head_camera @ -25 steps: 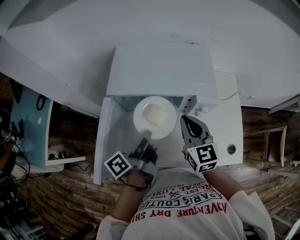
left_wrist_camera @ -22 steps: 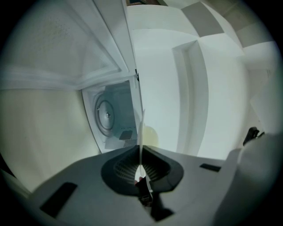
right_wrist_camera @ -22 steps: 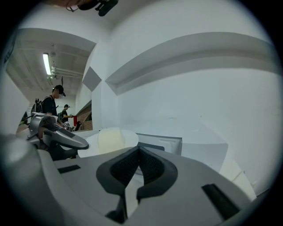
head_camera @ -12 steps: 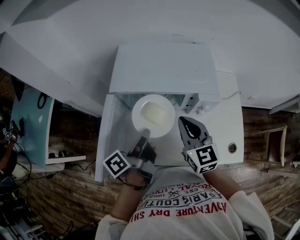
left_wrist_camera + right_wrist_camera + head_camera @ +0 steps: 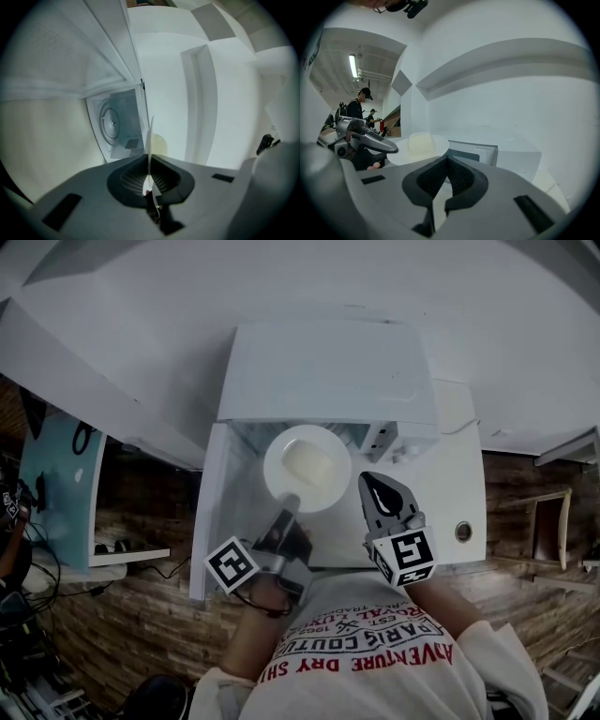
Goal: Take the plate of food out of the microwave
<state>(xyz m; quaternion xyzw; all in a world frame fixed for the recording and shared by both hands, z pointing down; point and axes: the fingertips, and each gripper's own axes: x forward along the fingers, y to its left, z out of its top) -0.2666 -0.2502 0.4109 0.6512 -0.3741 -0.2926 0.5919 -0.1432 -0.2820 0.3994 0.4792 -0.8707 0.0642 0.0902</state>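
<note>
A white plate (image 5: pixel 307 468) with a pale yellow block of food (image 5: pixel 308 464) hangs level in front of the white microwave (image 5: pixel 328 371), whose door (image 5: pixel 210 521) stands swung out to the left. My left gripper (image 5: pixel 288 505) is shut on the plate's near rim. In the left gripper view the plate (image 5: pixel 150 133) shows edge-on, pinched between the jaws of the left gripper (image 5: pixel 149 165), with the microwave's cavity and turntable (image 5: pixel 112 123) behind. My right gripper (image 5: pixel 373 480) is shut on nothing, just right of the plate. The right gripper view has the plate (image 5: pixel 419 143) beyond the shut right gripper (image 5: pixel 447 161).
The microwave stands on a white counter (image 5: pixel 459 484) with a round hole (image 5: pixel 463 532) at its right. A blue panel (image 5: pixel 61 493) stands at the far left above a wooden floor. Several people (image 5: pixel 361 105) stand far off in the right gripper view.
The plate and my left gripper have drifted slightly to the left. The right gripper has hardly moved.
</note>
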